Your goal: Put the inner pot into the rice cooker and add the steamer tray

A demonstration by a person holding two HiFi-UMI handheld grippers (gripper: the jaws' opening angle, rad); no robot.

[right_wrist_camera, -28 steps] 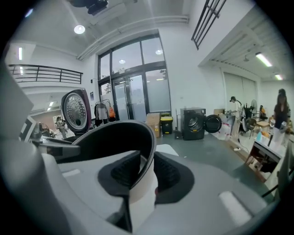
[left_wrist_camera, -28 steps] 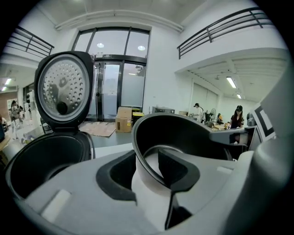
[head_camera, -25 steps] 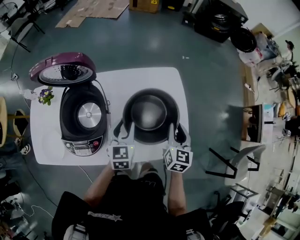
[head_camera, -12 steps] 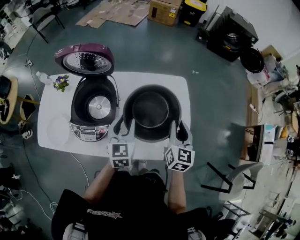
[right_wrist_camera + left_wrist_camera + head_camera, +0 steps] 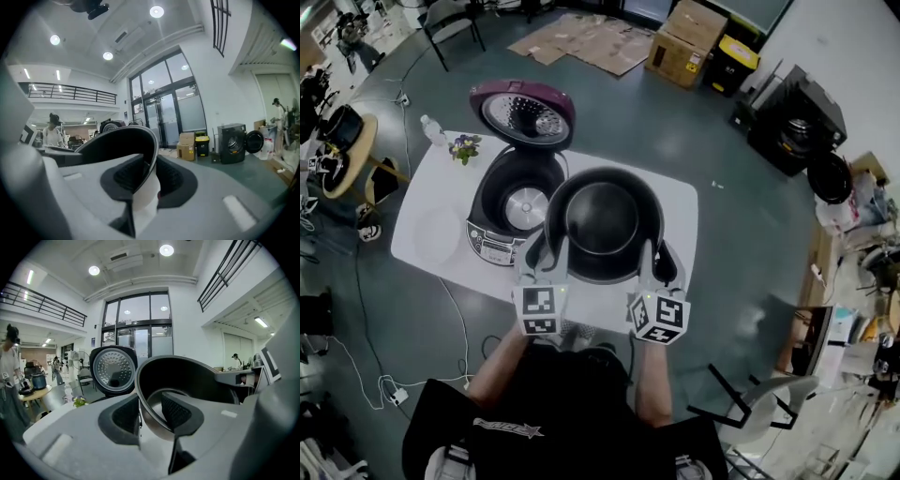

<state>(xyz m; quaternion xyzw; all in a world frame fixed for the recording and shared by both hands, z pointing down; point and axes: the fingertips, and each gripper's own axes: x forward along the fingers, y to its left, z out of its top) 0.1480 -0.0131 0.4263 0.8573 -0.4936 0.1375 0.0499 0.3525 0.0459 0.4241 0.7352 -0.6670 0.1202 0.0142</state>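
The black inner pot (image 5: 602, 220) hangs above the white table (image 5: 680, 202), held by its rim from both sides. My left gripper (image 5: 546, 261) is shut on the rim's near left part, with one pad inside the pot (image 5: 187, 376) and one outside; the left gripper (image 5: 147, 411) points nearly level. My right gripper (image 5: 661, 264) is shut on the near right rim (image 5: 140, 136), the pot wall between its pads (image 5: 145, 177). The rice cooker (image 5: 508, 202) stands open to the left, its purple lid (image 5: 522, 112) raised; the pot covers its right edge.
A small flower vase (image 5: 464, 148) and a bottle (image 5: 431, 129) stand at the table's far left corner. A pale round shape (image 5: 441, 230) lies left of the cooker. Cardboard boxes (image 5: 694, 42), a black machine (image 5: 797, 122), chairs and cables surround the table.
Both grippers have lifted the pot off the table. In the head view the table and cooker slid right, so the pot now overlaps the cooker's right edge.
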